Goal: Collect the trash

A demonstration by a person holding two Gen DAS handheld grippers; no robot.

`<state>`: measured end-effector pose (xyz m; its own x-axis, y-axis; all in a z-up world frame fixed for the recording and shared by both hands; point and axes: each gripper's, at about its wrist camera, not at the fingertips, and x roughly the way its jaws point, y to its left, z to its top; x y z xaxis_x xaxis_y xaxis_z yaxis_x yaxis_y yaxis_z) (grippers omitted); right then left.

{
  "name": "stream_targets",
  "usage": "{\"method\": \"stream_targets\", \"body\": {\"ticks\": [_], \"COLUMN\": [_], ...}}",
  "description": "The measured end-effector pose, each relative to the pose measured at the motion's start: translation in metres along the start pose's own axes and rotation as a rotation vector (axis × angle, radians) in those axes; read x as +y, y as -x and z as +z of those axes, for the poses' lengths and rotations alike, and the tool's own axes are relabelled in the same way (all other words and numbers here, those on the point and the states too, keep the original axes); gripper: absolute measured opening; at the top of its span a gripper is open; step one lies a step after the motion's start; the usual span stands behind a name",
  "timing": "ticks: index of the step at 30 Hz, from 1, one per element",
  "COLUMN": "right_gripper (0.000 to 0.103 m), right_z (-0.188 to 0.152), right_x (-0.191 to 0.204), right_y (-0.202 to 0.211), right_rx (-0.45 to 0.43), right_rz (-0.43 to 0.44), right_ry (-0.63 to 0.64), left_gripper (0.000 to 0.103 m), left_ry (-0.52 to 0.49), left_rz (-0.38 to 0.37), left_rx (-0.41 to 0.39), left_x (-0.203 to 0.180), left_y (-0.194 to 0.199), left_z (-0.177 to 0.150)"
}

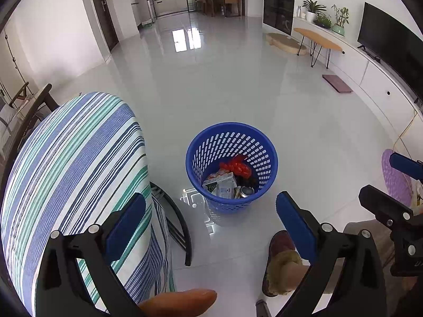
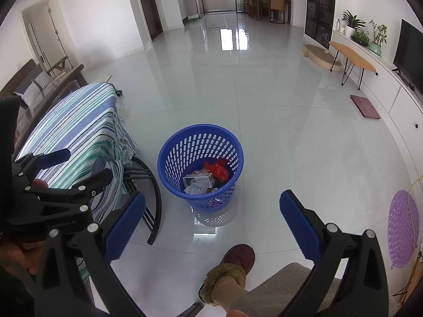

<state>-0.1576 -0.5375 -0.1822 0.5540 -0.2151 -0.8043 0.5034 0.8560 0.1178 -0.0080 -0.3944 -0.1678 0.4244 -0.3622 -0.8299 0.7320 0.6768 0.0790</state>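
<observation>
A blue perforated basket (image 1: 267,155) stands on the tiled floor ahead; it also shows in the right wrist view (image 2: 169,158). Inside lie a red plastic bag (image 1: 238,166), crumpled cartons (image 1: 223,185) and a can (image 1: 247,190). My left gripper (image 1: 211,206) is open and empty, held above and short of the basket. My right gripper (image 2: 212,206) is open and empty, also above the floor just short of the basket. Each gripper shows in the other's view: the right one (image 1: 391,185) at the right edge, the left one (image 2: 87,163) at the left over the striped cloth.
A table with a blue-green striped cloth (image 1: 74,163) stands left of the basket, with a black curved frame (image 1: 182,224) beneath. The person's slippered foot (image 2: 232,266) is in front. A purple mat (image 2: 401,227), a wooden side table (image 1: 317,39) and a TV (image 1: 391,45) are to the right.
</observation>
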Motion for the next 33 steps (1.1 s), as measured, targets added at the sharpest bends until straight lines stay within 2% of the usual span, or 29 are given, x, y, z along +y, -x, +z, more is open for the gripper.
{"method": "stream_targets", "body": {"ticks": [33], "right_gripper": [0.098], "right_z": [0.0002], "right_x": [-0.0018], "right_y": [-0.0041], "right_rx": [0.010], "right_rz": [-0.002], "right_ry": [-0.007], "left_gripper": [0.098], "left_ry": [0.004], "left_rz": [0.008], "left_rx": [-0.010], "left_x": [0.0022], "left_y": [0.0014], "left_z": [0.0006]}}
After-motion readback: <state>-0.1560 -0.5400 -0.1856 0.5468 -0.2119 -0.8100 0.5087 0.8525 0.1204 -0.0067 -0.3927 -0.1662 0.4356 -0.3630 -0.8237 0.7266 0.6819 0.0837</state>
